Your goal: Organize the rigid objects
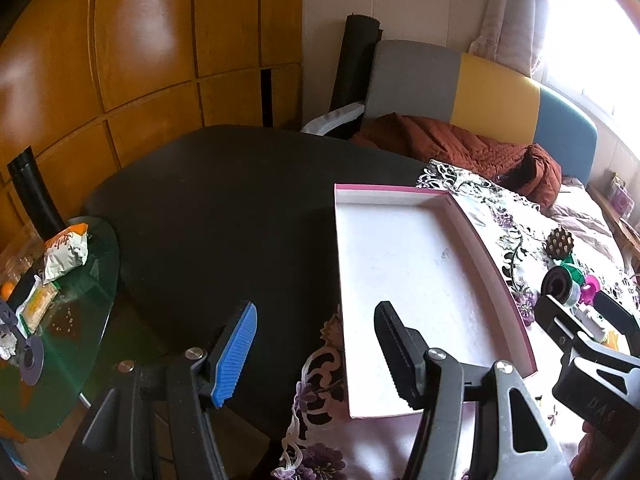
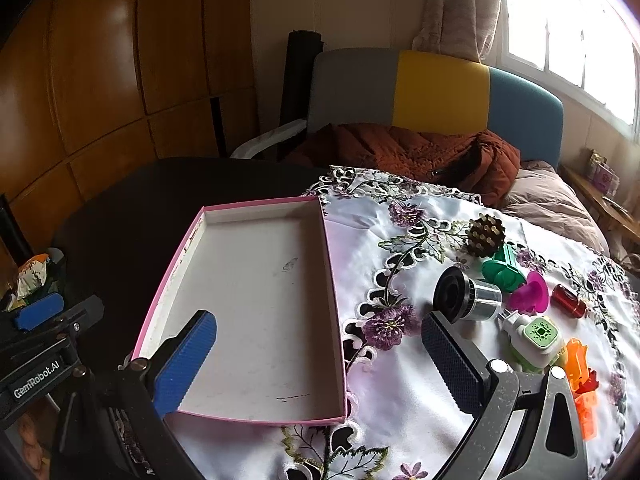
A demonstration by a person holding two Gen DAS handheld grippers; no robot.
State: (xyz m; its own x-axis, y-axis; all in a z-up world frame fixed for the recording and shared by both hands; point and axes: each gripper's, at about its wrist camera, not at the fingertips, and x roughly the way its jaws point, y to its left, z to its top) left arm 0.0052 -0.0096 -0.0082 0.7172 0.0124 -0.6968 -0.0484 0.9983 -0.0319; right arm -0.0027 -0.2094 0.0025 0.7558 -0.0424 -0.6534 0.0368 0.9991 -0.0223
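A shallow white box with a pink rim (image 2: 260, 280) lies empty, half on the black table and half on the flowered cloth. To its right on the cloth lie a brown cone-like ball (image 2: 486, 234), a green piece (image 2: 504, 270), a black and silver lens (image 2: 466, 294), a magenta piece (image 2: 528, 292), a red cylinder (image 2: 568, 300), a white and green device (image 2: 536, 340) and an orange piece (image 2: 582, 380). My right gripper (image 2: 320, 356) hovers open over the box's near right corner, holding nothing. My left gripper (image 1: 316, 344) hangs open and holds nothing at the box's (image 1: 420, 280) near left side.
The black table (image 1: 224, 216) spreads to the left of the box. A green glass side table (image 1: 92, 304) with snack packets stands at far left. Behind are a rust quilted jacket (image 2: 420, 156), a grey, yellow and blue headboard (image 2: 440, 88), wooden wardrobe doors and a bright window.
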